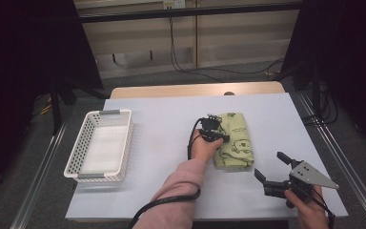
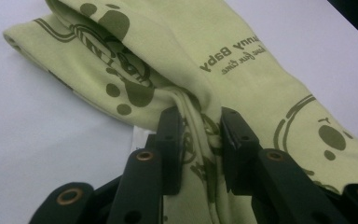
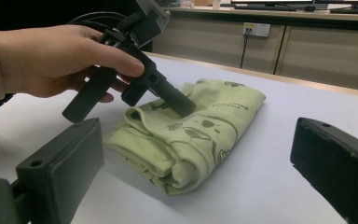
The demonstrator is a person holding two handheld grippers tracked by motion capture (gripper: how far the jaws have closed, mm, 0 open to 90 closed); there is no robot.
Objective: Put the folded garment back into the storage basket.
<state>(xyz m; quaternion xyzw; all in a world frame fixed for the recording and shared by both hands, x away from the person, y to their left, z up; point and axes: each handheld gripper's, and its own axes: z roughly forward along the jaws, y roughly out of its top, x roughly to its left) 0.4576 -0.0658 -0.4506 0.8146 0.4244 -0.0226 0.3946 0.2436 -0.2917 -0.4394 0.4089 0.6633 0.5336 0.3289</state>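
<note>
**Left gripper pinched on the folded cloth, basket well to the left**

The folded green cloth (image 1: 235, 140) lay right of the table's middle, its long axis running near to far. The left gripper (image 1: 213, 131) sat on the cloth's left edge, its jaws clamped on a raised fold of fabric (image 2: 196, 122). The right gripper (image 1: 270, 167) hovered near and right of the cloth, its jaws wide apart and empty. The white basket (image 1: 101, 143) stood well apart to the left, with only bare table (image 1: 162, 143) between.
</note>
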